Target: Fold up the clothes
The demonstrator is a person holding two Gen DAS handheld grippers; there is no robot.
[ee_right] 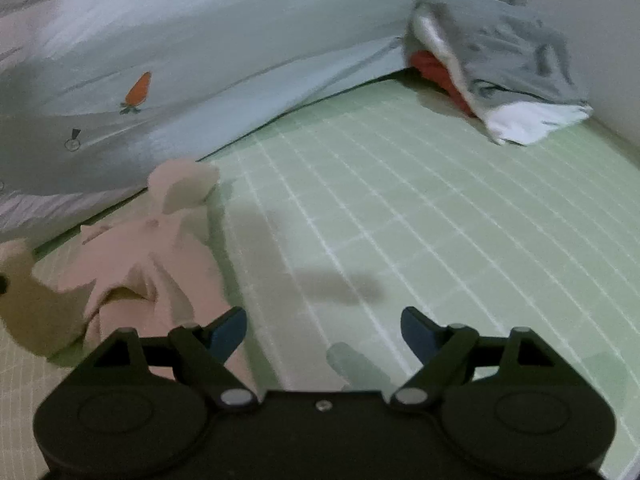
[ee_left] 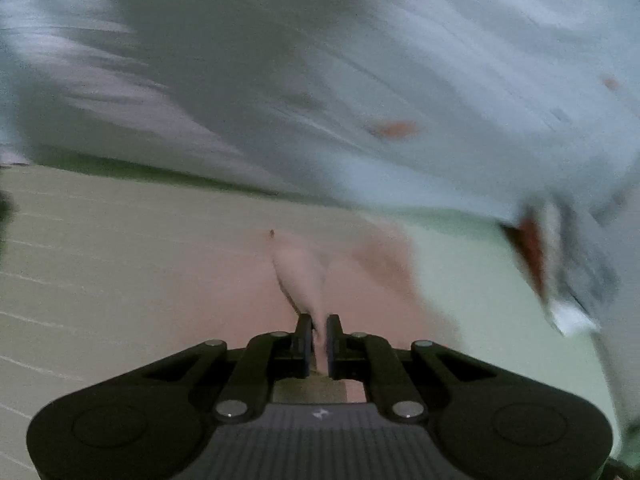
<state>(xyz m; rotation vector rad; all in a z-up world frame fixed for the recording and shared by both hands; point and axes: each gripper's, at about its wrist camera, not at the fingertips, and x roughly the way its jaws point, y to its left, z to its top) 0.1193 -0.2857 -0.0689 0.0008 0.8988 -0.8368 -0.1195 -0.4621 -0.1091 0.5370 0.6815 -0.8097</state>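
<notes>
My left gripper (ee_left: 318, 334) has its jaws clenched on a fold of the pink garment (ee_left: 304, 276), which trails ahead over the green gridded bed sheet (ee_right: 400, 216). My right gripper (ee_right: 324, 330) stands released, jaws wide over bare sheet, the bunched pink garment (ee_right: 152, 248) just beside it. A pile of grey, red and white clothes (ee_right: 500, 64) lies well apart.

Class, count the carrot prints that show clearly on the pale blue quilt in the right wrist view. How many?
1. The carrot print sits on the pale blue quilt, upper left, above the pink garment. More may be hidden in folds.
</notes>
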